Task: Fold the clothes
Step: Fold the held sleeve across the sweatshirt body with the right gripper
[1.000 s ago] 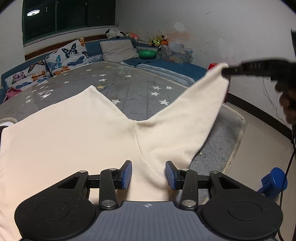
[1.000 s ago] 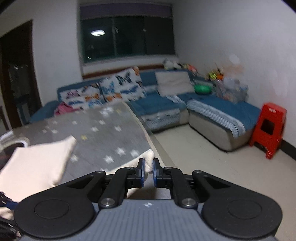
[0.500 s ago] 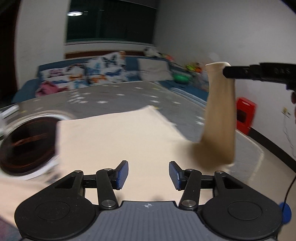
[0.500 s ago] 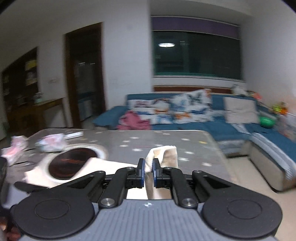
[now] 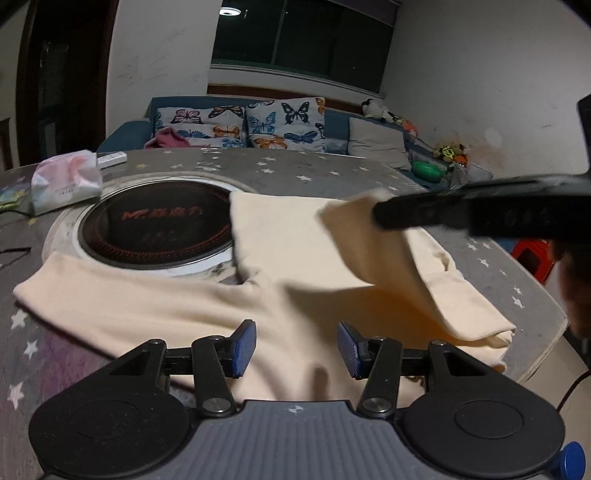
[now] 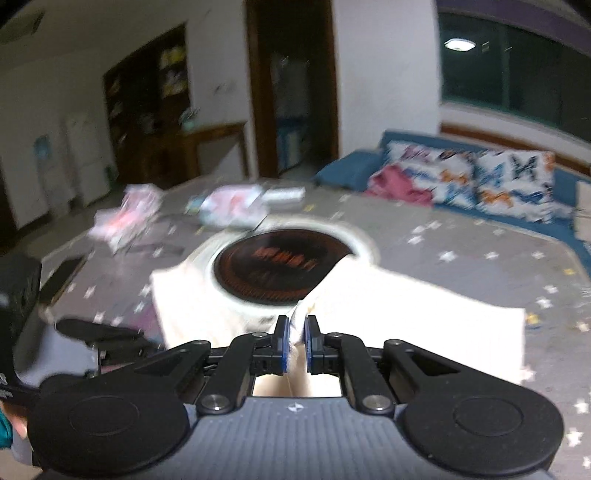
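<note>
Two grippers share our cream garment (image 5: pixel 303 295), which lies spread on the star-print table (image 5: pixel 332 173), partly covering the round black cooktop (image 5: pixel 159 225). Our left gripper (image 5: pixel 296 347) hovers over the cloth, fingers apart, holding nothing. Our right gripper (image 6: pixel 294 341) pinches a lifted corner of the garment; its view is blurred, and the cloth's near edge is hidden beneath our tools.

Dim indoor night light from a ceiling lamp (image 5: pixel 228 12); fisheye-bent edges, right wrist view motion-blurred throughout.
</note>
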### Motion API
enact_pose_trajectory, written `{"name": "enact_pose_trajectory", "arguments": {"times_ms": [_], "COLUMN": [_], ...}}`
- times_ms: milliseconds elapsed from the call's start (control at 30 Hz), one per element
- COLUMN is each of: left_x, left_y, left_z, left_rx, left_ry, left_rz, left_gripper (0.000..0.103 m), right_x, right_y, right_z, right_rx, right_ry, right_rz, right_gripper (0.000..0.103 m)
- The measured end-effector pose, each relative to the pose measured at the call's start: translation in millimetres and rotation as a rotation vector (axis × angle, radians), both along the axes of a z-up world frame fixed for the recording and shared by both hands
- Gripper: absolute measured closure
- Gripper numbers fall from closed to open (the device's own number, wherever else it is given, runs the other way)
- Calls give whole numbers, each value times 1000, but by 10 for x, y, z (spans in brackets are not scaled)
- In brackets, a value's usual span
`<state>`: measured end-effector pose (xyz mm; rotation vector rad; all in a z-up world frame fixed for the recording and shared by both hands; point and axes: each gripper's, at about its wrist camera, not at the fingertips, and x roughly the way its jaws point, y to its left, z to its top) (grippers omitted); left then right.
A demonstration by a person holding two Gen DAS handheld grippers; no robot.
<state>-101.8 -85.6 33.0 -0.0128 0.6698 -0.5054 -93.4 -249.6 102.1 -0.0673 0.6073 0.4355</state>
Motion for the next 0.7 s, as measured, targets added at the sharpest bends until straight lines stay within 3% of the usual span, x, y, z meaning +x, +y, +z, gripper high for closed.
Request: {"name": "enact_pose_trajectory", "arguments": {"times_ms": [133, 300, 500, 700], "left_x": [10, -9, -23, 37], "left_y": [35, 20, -140, -351], "left_z": [-11, 10, 57, 7], "left_rx": [-1, -2, -11, -5], "left_ry": [2, -12, -51, -50], "left_rz": [10, 5, -40, -113], "left_gripper": [51, 52, 54, 64], "right_x": [-25, -117, -225, -303], "right_y": [43, -204, -693, -914], "right_z": [-32, 64, -181, -417], "right_rx": [-9, -38, -126, -153], "right_ry": [10, -13, 76, 128], "right_rz": [26, -23, -133, -185], "right_gripper": [89, 85, 85, 85]}}
